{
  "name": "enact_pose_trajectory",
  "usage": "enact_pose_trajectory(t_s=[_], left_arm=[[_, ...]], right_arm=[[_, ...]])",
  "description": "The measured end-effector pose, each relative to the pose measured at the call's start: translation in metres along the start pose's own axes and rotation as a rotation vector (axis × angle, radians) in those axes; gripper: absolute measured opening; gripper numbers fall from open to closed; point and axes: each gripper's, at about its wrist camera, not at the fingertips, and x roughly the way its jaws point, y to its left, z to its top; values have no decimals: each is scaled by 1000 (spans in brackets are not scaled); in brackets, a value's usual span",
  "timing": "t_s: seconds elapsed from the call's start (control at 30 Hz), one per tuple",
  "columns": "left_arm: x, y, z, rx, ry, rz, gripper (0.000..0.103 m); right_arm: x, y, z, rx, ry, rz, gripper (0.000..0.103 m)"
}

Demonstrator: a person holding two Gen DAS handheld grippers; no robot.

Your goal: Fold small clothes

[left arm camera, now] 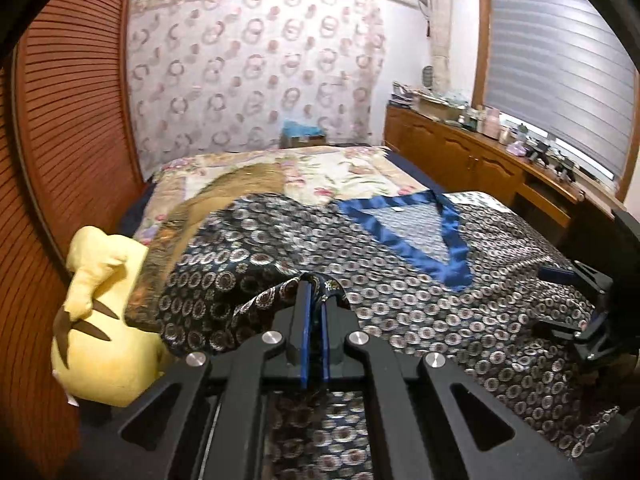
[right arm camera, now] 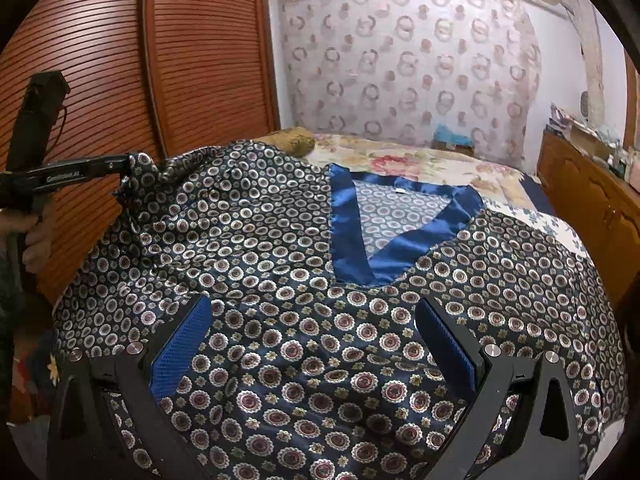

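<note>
A dark blue patterned shirt (right arm camera: 320,320) with a shiny blue V-neck trim (right arm camera: 344,216) lies spread on the bed. My left gripper (left arm camera: 316,284) is shut on the shirt's left edge (left arm camera: 288,284) and holds that fold of cloth lifted off the bed. In the right wrist view the left gripper (right arm camera: 128,168) shows at the far left, pinching the raised corner, with a hand on its handle. My right gripper (right arm camera: 316,320) hovers open over the lower middle of the shirt, blue pads (right arm camera: 180,344) wide apart, nothing between them. It also shows at the right edge of the left wrist view (left arm camera: 580,300).
A yellow plush toy (left arm camera: 100,312) lies at the bed's left side by the wooden slatted wardrobe (left arm camera: 72,140). A floral bedspread (left arm camera: 340,172) covers the far bed. A wooden cabinet (left arm camera: 480,152) with clutter runs under the window at right.
</note>
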Motion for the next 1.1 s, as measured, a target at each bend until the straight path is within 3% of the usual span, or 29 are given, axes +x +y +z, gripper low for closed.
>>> enact_pose_trajectory(t_s=[0.17, 0.5, 0.7, 0.93, 1.1], left_arm=[[-2, -13, -6, -10, -10, -6, 9], [-35, -18, -10, -4, -59, 10, 54], [-38, -9, -23, 1, -21, 49, 55], [-27, 4, -68, -40, 83, 52, 56], [-31, 21, -84, -97, 89, 71, 57]], right_arm=[[0, -2, -1, -1, 7, 1, 103], [2, 1, -1, -22, 18, 19, 103], [1, 5, 8, -42, 10, 23, 103], [-3, 10, 22, -69, -14, 28, 103], [3, 23, 35, -106, -12, 78, 102]])
